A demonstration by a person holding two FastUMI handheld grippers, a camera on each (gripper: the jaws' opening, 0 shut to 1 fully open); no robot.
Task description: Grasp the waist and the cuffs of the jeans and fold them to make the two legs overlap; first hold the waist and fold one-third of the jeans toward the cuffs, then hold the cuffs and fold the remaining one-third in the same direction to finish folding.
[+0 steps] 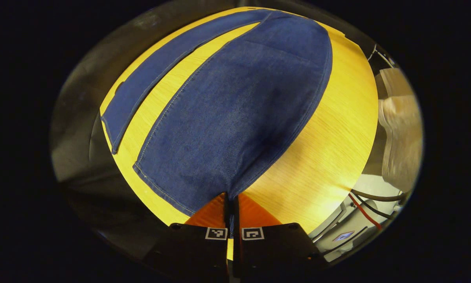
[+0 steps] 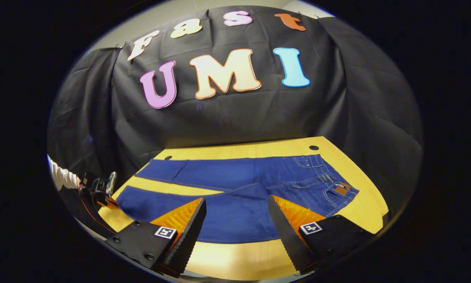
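Left gripper view, as I read it: my left gripper (image 1: 231, 198) has its fingers brought together on the corner of the nearer cuff of the jeans (image 1: 235, 110), with denim pinched in the narrow slit between them. From there the leg runs away across the yellow wooden table (image 1: 330, 157), and the other leg lies apart from it with a bare strip of table between.

In the right gripper view, my right gripper (image 2: 237, 218) hangs with its fingers spread wide and nothing between them, above the near edge of the table. I see the jeans lying flat, waist to the right, cuffs to the left. The left gripper appears far left at the cuff, held by a white-sleeved arm (image 2: 62, 177).
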